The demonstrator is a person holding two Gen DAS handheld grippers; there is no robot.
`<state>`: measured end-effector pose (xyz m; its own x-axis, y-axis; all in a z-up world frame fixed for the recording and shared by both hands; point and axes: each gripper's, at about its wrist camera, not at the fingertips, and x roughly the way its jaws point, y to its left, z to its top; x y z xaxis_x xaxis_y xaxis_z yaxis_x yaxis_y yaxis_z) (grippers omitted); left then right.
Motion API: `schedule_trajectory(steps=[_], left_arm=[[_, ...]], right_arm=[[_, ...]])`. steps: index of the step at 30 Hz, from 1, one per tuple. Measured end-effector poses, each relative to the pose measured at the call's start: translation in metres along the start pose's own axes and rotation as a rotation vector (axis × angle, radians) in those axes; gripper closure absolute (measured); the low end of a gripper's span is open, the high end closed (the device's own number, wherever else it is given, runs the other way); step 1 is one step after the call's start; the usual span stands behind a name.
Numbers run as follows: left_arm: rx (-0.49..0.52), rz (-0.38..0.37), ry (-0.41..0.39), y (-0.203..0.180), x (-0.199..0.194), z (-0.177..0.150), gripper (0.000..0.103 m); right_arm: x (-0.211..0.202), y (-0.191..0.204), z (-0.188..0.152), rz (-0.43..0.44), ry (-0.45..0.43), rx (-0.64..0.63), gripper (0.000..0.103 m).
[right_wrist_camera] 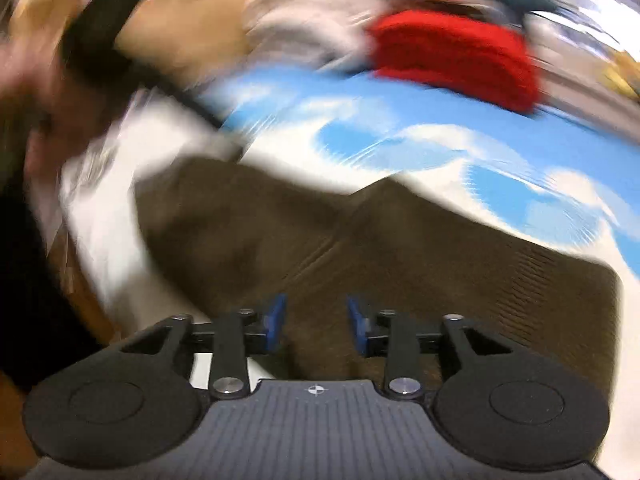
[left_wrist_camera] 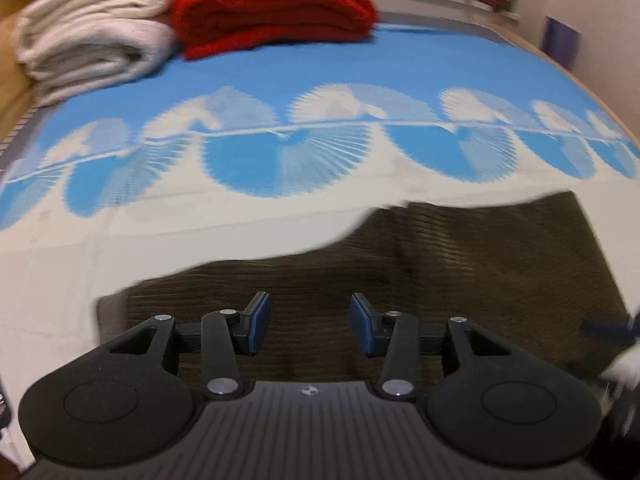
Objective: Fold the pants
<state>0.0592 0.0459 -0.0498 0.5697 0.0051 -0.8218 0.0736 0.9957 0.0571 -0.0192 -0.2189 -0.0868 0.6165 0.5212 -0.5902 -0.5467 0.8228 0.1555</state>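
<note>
Dark brown corduroy pants (left_wrist_camera: 440, 264) lie folded flat on a bed with a blue and white patterned cover (left_wrist_camera: 320, 80). My left gripper (left_wrist_camera: 310, 326) is open and empty, just above the near part of the pants. In the right wrist view the pants (right_wrist_camera: 400, 240) fill the middle, blurred by motion. My right gripper (right_wrist_camera: 316, 324) is open and empty above their near edge. A dark blurred shape at the right edge of the left wrist view may be the other gripper.
Folded white blankets (left_wrist_camera: 92, 36) and a folded red blanket (left_wrist_camera: 276, 4) are stacked at the far side of the bed. The red blanket (right_wrist_camera: 456, 56) also shows in the right wrist view. A wooden bed frame (left_wrist_camera: 12, 92) runs along the left.
</note>
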Motion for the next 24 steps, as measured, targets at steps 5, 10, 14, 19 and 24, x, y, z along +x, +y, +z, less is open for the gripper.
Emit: schedule_trajectory(steps=[5, 10, 14, 19, 24], left_arm=[[0.114, -0.186, 0.092, -0.042, 0.014, -0.006, 0.053], [0.374, -0.231, 0.227, -0.092, 0.037, -0.035, 0.054], [0.483, -0.175, 0.308, -0.109, 0.053, -0.053, 0.054], [0.294, -0.246, 0.193, -0.088, 0.037, -0.030, 0.053], [0.357, -0.095, 0.352, -0.090, 0.069, -0.047, 0.054]], right_arm=[[-0.024, -0.070, -0.023, -0.324, 0.076, 0.158, 0.059], [-0.019, -0.116, -0.065, -0.427, 0.312, 0.266, 0.052], [-0.024, -0.119, -0.060, -0.403, 0.262, 0.325, 0.051], [-0.032, -0.112, -0.048, -0.383, 0.191, 0.267, 0.053], [-0.013, -0.115, -0.056, -0.411, 0.310, 0.247, 0.052]])
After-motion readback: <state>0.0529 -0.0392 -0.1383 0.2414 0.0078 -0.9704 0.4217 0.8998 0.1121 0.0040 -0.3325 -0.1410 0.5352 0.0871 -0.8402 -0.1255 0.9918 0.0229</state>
